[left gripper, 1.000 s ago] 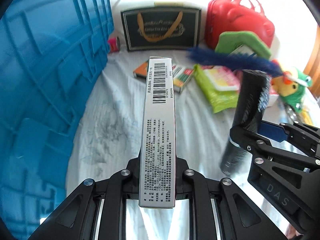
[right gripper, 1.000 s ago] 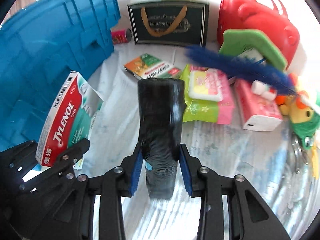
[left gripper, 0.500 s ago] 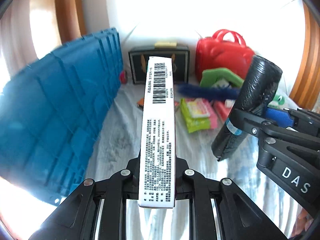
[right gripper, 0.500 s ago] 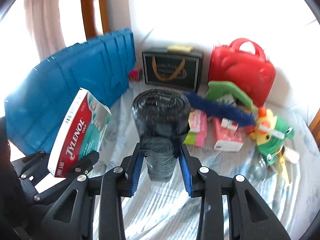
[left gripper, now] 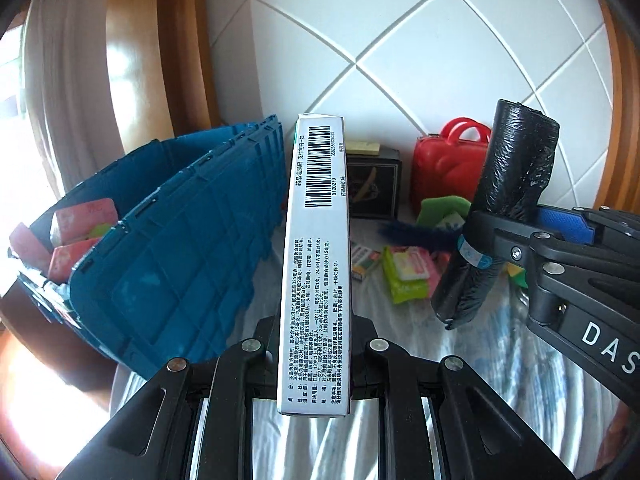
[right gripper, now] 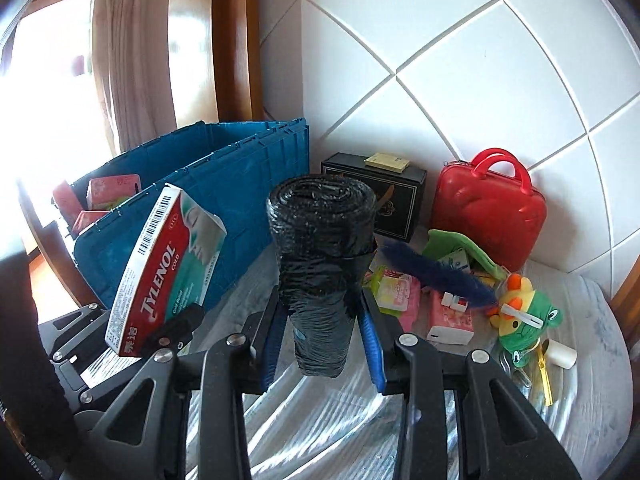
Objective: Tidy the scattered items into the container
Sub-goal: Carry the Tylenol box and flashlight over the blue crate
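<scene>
My left gripper (left gripper: 316, 344) is shut on a Tylenol medicine box (left gripper: 316, 264), held on edge above the bed; the box also shows in the right wrist view (right gripper: 168, 276). My right gripper (right gripper: 324, 332) is shut on a black roll of bin bags (right gripper: 320, 256), also visible in the left wrist view (left gripper: 500, 216). The blue crate (left gripper: 180, 264) stands to the left of both grippers, below their height, with pink packets (left gripper: 76, 232) inside. It also shows in the right wrist view (right gripper: 224, 196).
On the bed lie green and pink wipe packs (right gripper: 394, 292), a blue feather (right gripper: 436, 276), a pink tissue box (right gripper: 448, 320), a plush toy (right gripper: 524, 320), a green pouch (right gripper: 460, 248). A black box (right gripper: 376, 196) and red case (right gripper: 488, 212) stand against the tiled wall.
Both grippers have risen and pulled back with their loads. The crate's open top and the wall have come into view.
</scene>
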Available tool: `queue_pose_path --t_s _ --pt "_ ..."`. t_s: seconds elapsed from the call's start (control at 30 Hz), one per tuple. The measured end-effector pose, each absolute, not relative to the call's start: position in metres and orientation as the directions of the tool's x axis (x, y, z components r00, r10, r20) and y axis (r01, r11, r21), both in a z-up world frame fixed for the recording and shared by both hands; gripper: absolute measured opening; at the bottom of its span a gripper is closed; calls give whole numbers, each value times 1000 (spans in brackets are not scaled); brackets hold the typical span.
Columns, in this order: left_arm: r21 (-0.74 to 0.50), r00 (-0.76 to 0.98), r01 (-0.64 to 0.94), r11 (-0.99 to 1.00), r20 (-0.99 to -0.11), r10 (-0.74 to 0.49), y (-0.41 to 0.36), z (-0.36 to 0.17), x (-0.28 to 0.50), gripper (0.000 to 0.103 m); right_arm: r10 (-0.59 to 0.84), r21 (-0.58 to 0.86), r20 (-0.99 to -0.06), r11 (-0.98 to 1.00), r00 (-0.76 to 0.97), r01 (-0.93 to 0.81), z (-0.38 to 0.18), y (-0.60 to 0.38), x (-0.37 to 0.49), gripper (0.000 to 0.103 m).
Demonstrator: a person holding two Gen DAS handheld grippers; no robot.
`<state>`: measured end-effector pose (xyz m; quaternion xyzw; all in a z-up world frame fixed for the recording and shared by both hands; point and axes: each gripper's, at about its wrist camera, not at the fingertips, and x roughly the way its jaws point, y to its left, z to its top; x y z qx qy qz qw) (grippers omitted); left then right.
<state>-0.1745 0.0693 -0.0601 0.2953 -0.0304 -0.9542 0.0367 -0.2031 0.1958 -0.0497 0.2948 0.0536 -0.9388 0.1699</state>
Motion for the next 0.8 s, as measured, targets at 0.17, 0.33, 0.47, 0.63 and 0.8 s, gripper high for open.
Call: queue_pose_path --t_s 0.17,0.33,0.47,0.63,0.8 --pt "79 -863 64 -995 -497 -95 31 -22 -170 19 -305 -10 -534 -931 -789 366 -24 158 -197 35" --pt "94 -880 127 -987 -448 -156 -27 7 -175 19 -336 -28 -455 -920 -825 390 15 107 -195 35" --pt "104 -889 179 -978 -408 -206 -74 29 -179 19 -382 -26 -401 -904 -833 427 43 62 -198 35" --pt "117 -877 248 -962 -395 -274 -131 43 -189 19 -448 -6 -382 -873 -808 487 58 3 -215 35" --pt "114 -830 289 -950 -464 -309 -178 25 -211 19 -481 6 -420 -850 -770 527 49 -51 -237 35"
